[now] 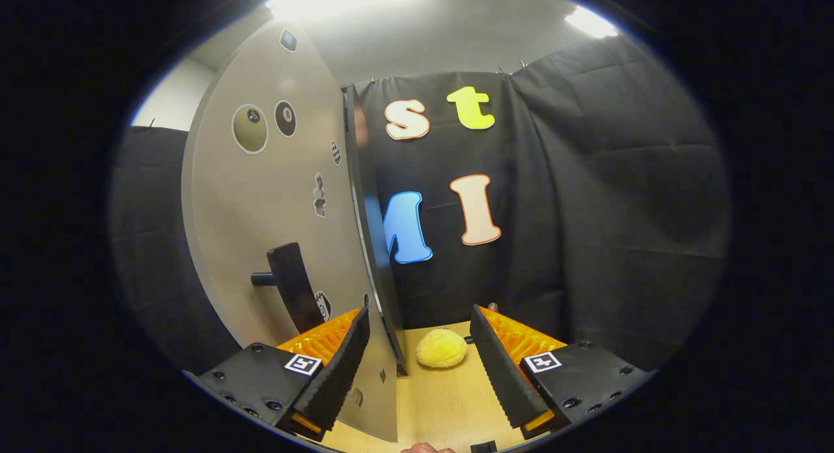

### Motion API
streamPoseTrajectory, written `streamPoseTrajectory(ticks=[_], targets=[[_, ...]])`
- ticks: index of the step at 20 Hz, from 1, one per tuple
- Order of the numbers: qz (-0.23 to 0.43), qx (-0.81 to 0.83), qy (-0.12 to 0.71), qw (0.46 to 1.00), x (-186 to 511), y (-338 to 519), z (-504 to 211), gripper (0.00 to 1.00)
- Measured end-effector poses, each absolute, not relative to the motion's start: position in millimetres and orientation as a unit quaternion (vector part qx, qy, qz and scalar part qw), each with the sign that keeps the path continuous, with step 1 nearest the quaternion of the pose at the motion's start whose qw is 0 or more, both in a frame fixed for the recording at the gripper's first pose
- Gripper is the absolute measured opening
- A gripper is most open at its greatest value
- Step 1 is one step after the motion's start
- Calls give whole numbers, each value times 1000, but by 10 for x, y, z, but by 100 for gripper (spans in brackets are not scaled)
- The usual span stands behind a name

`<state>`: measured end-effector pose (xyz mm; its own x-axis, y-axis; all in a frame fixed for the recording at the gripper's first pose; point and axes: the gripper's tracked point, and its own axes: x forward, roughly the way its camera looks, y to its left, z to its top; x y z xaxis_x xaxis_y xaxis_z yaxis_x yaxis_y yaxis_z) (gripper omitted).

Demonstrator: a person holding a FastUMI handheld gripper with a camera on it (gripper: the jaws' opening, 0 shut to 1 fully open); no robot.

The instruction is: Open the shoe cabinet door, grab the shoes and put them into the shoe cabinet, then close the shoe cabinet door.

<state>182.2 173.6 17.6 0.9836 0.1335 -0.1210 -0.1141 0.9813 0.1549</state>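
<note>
Jaws (420, 349) spread wide, gripping nothing; cabinet door (273, 199) stands swung open, its edge between them, yellow shoe (441, 349) ahead on the desk (436, 401).

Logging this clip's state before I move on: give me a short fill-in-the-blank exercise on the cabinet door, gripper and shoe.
1. The gripper is ____, holding nothing.
2. The yellow shoe lies on the ____ table, ahead of the fingers.
3. The cabinet door carries a dark ____ near the left finger.
4. The door's edge stands between the fingers; its state is ____.

Missing words: open; wooden; handle; open
</note>
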Motion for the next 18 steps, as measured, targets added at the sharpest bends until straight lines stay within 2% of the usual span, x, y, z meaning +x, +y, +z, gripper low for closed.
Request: streamPoseTrajectory(ticks=[8,18], targets=[[67,62,64,994,1518,2493,236,97],[51,43,46,997,1501,3184,326,97]])
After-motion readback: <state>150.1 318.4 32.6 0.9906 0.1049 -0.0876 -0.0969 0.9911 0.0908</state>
